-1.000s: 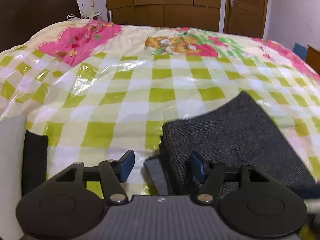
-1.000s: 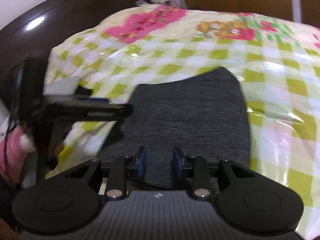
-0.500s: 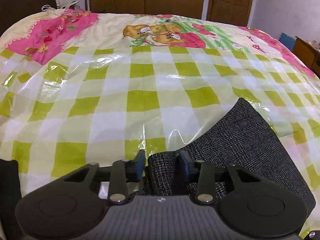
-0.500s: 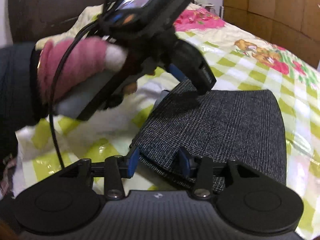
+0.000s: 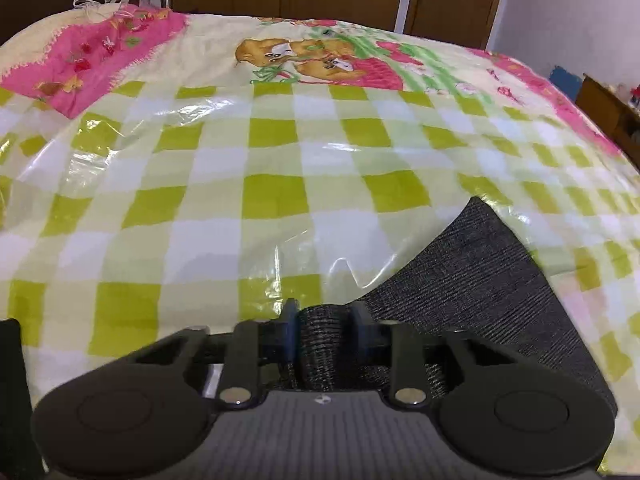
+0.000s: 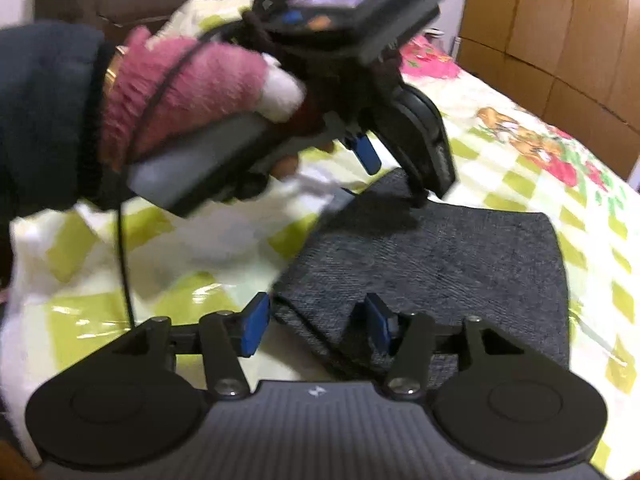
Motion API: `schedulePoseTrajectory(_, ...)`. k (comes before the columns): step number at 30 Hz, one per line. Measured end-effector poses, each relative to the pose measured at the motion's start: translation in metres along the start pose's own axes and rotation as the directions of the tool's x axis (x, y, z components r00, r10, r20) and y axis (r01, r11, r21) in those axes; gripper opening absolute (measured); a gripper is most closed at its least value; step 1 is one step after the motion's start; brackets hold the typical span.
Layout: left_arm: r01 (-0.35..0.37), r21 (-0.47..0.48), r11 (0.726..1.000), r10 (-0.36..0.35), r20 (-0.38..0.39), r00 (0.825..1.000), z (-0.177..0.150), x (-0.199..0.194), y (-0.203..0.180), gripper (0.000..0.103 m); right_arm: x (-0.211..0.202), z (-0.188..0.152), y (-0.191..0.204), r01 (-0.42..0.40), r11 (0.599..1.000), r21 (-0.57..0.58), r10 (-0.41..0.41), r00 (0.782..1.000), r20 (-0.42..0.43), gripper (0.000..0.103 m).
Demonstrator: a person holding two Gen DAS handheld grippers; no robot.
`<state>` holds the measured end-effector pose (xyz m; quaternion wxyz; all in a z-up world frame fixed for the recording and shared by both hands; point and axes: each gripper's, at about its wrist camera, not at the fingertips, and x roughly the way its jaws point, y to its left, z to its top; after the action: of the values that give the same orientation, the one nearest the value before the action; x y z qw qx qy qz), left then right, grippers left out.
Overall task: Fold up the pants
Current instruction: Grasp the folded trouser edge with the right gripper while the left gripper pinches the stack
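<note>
Two grippers work on folded dark grey pants that lie at the near edge of a bed covered in green-and-white check under clear plastic. At the pants' left corner, the left gripper is closing, its fingers narrow and pinching a bunched fold. Rightward, the right gripper stands half open, its blue fingers straddling the near corner without pressing it.

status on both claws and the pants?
Left claw closing, bunched pants edge between its pads. Right claw open, straddling the near corner, not pinching. Pants folded flat on checkered cover. Nothing in the way.
</note>
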<state>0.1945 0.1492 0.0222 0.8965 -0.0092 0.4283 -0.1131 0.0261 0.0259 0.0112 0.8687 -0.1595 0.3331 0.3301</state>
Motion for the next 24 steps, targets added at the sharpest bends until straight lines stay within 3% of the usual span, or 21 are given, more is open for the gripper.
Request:
schedulePoseTrajectory(5, 0.013, 0.01, 1.0, -0.013, 0.031, 0.999, 0.002, -0.011, -0.002, 0.032, -0.016, 0.001, -0.029, -0.114, 0.97, 0.217, 0.116, 0.993, 0.002, 0.016)
schedulePoseTrajectory(8, 0.038, -0.012, 0.999, -0.037, 0.067, 0.997, 0.003, -0.024, 0.003, 0.03, -0.03, 0.007, -0.04, -0.135, 0.953, 0.27, 0.131, 0.991, 0.033, 0.011)
schedulePoseTrajectory(13, 0.051, -0.085, 0.995, -0.037, 0.162, 0.986, -0.007, -0.053, 0.017, 0.03, -0.063, 0.02, -0.04, -0.147, 0.962, 0.231, 0.12, 0.985, 0.125, 0.01)
schedulePoseTrajectory(15, 0.028, -0.13, 0.991, -0.005, 0.173, 0.985, -0.021, -0.05, 0.027, 0.03, -0.064, 0.021, -0.035, -0.154, 0.967, 0.202, 0.126, 0.982, 0.143, 0.009)
schedulePoseTrajectory(18, -0.006, -0.213, 0.977, 0.038, 0.143, 0.989, -0.05, -0.037, 0.044, 0.031, -0.037, 0.014, -0.014, -0.164, 0.976, 0.143, 0.154, 0.985, 0.077, 0.009)
schedulePoseTrajectory(21, 0.021, -0.279, 0.96, 0.027, 0.168, 0.985, -0.07, -0.034, 0.058, 0.033, -0.01, -0.004, 0.009, -0.167, 0.984, 0.066, 0.168, 0.986, -0.005, 0.009)
schedulePoseTrajectory(24, 0.01, -0.288, 0.957, 0.045, 0.183, 0.982, -0.072, -0.036, 0.062, 0.036, -0.002, -0.009, 0.019, -0.159, 0.987, 0.004, 0.159, 0.987, -0.005, 0.01)
